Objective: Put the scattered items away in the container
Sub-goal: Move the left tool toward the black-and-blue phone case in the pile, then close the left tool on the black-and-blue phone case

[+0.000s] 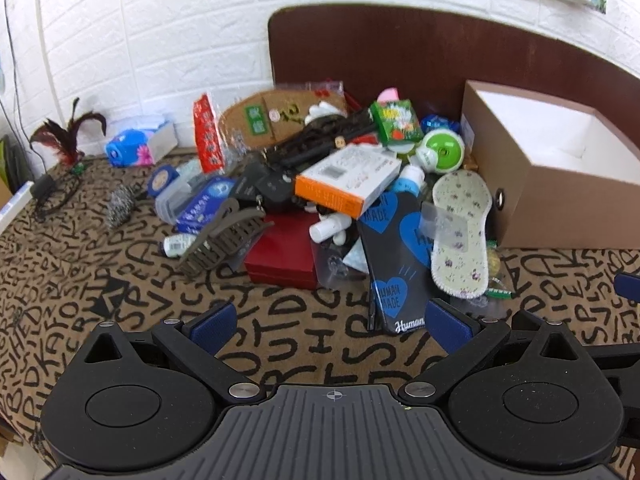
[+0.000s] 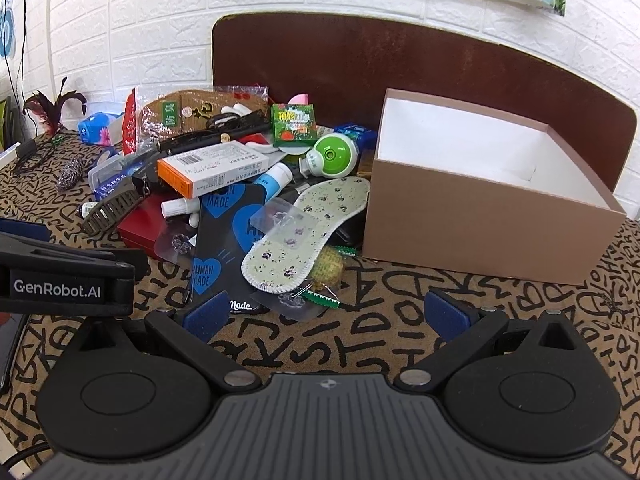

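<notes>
blue-padded left gripper [image 1: 330, 326] and right gripper [image 2: 326, 316], lower centre of frame: jaws spread wide, holding nothing, above patterned cloth [image 1: 280, 320]; cardboard box [image 2: 480, 216] at right.

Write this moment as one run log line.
left gripper: open, empty | right gripper: open, empty | box: empty | pile: untouched

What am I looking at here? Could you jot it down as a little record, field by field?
Setting: letter-patterned cloth in front of a white brick wall
Container: open brown box, white inside, nothing visible in it
Clutter: pile left of the box, including floral insole, orange-white carton, red box, hair clip
Left claw: open, holding nothing
Right claw: open, holding nothing
Progress: sorting not yet begun
</notes>
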`<move>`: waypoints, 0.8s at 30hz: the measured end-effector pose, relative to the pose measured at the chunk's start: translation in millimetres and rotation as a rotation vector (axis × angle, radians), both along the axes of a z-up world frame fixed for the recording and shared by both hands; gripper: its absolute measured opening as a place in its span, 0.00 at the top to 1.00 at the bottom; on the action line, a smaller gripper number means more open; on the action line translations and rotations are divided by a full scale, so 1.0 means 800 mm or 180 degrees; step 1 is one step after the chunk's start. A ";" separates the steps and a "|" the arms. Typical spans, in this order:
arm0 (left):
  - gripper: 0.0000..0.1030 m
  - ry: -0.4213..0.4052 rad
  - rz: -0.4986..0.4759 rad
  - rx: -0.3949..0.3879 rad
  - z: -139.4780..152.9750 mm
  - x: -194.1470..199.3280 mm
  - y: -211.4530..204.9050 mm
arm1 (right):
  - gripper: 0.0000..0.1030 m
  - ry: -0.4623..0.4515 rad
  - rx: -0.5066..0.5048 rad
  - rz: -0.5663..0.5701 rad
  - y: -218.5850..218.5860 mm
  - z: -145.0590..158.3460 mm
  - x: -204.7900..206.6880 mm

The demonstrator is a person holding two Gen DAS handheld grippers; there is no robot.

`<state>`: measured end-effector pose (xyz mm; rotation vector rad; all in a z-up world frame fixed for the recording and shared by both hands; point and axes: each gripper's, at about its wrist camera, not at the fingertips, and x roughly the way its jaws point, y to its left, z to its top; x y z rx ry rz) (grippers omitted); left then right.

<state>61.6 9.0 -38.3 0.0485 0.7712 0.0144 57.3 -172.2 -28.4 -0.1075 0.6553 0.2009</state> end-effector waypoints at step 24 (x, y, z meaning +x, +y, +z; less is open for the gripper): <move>0.31 0.0594 -0.0368 -0.0703 -0.081 0.108 0.010 | 0.29 0.0715 0.0530 0.0945 0.020 -0.079 0.069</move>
